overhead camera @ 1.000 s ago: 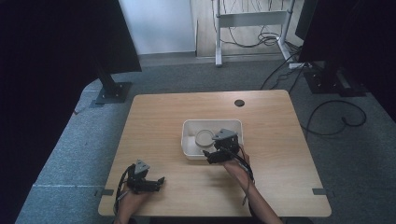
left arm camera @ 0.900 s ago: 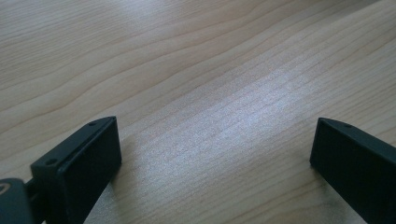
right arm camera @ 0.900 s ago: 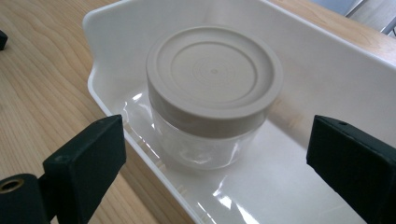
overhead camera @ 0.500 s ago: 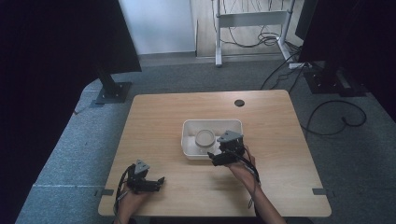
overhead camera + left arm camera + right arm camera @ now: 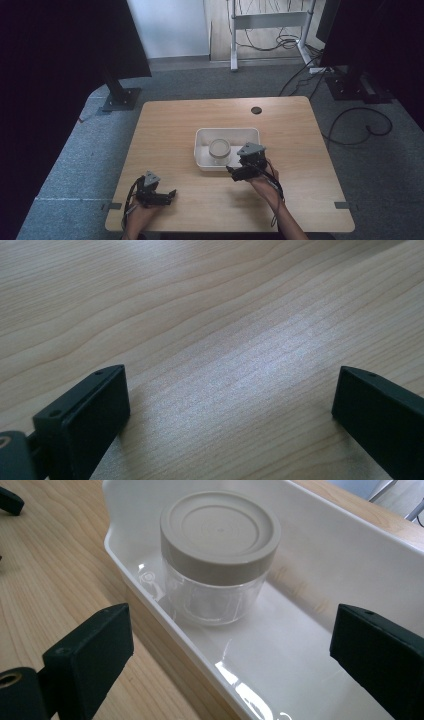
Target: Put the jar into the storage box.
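What changed: I am pulling my right gripper (image 5: 234, 171) back toward me. 1 second ago it was hanging over the near-right corner of the white tray (image 5: 201, 149). Now it is sitting just off the tray's near edge, over the table (image 5: 170, 120).
What that means: I am judging that I am lining up on the jar (image 5: 219, 555), not grabbing it yet. Nothing is between the jaws.
Right jaws: I am keeping them wide open. In the right gripper view the jar is sitting between and beyond the 2 black jaws.
Left gripper (image 5: 170, 194): it is resting near the table's front-left corner, in the same spot as before. Its jaws are wide open over bare wood.
Where the jar is: it is standing inside the tray, near the middle, close to the near wall. I cannot tell if it is touching that wall.
Which way the jar points: it is standing straight up, with its tan lid (image 5: 220, 527) on top.
Long axis: the jar's axis is running up and down. The jar is short and wide. The tray's long side is running left to right across the table.
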`<action>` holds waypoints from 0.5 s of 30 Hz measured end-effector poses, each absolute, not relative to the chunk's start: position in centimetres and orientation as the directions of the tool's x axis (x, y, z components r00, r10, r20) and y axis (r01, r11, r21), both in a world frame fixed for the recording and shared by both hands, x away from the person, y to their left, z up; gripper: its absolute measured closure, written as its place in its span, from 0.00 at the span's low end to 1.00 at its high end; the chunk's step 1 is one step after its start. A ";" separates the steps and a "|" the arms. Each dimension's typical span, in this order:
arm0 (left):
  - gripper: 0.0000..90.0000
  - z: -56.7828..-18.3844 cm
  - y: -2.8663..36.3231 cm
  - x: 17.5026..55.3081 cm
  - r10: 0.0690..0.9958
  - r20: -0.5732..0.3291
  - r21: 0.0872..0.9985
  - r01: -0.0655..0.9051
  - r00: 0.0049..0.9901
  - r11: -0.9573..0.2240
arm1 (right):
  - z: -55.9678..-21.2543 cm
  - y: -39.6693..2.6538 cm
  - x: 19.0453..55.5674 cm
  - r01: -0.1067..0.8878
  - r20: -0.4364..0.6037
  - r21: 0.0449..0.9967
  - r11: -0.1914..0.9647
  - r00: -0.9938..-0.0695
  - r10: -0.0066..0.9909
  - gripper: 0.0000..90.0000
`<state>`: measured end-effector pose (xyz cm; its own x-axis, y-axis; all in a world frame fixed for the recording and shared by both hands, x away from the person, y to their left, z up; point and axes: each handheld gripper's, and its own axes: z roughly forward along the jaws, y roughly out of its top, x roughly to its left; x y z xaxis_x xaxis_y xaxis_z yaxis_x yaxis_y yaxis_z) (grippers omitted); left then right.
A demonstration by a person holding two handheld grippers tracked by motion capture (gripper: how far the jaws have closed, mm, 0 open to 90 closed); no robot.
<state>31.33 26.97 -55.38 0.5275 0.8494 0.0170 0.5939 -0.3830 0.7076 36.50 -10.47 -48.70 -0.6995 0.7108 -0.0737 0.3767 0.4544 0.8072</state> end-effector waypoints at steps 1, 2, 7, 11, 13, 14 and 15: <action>0.02 -55.4 27.0 31.3 0.849 0.017 0.707 0.594 0.528 -0.383 | -48.7 -10.6 36.4 0.374 -0.076 0.808 0.456 -0.700 0.710 0.04; 0.02 -55.4 26.9 31.3 0.850 0.015 0.709 0.594 0.526 -0.380 | -48.6 -10.7 36.4 0.374 -0.078 0.808 0.456 -0.699 0.711 0.04; 0.02 -55.4 27.0 31.3 0.849 0.017 0.708 0.593 0.528 -0.383 | -48.6 -11.3 36.0 0.372 -0.076 0.811 0.452 -0.699 0.711 0.04; 0.02 -55.4 27.0 31.3 0.849 0.018 0.708 0.593 0.528 -0.384 | -48.6 -11.9 35.6 0.373 -0.075 0.809 0.454 -0.700 0.710 0.04; 0.02 -55.4 27.0 31.3 0.849 0.018 0.708 0.593 0.528 -0.384 | -48.6 -12.1 35.5 0.372 -0.077 0.809 0.456 -0.702 0.708 0.04; 0.02 -55.4 27.0 31.3 0.849 0.018 0.708 0.593 0.528 -0.383 | -48.7 -12.4 35.3 0.374 -0.075 0.808 0.455 -0.701 0.709 0.04; 0.02 -55.4 27.0 31.3 0.849 0.018 0.708 0.593 0.528 -0.384 | -48.7 -12.5 35.2 0.375 -0.074 0.807 0.456 -0.702 0.708 0.04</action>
<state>31.33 26.97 -55.38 0.5280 0.8490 0.0178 0.5932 -0.3838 0.7077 35.20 -12.55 -48.68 -0.7020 0.7083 -0.0737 0.3753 0.4559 0.8070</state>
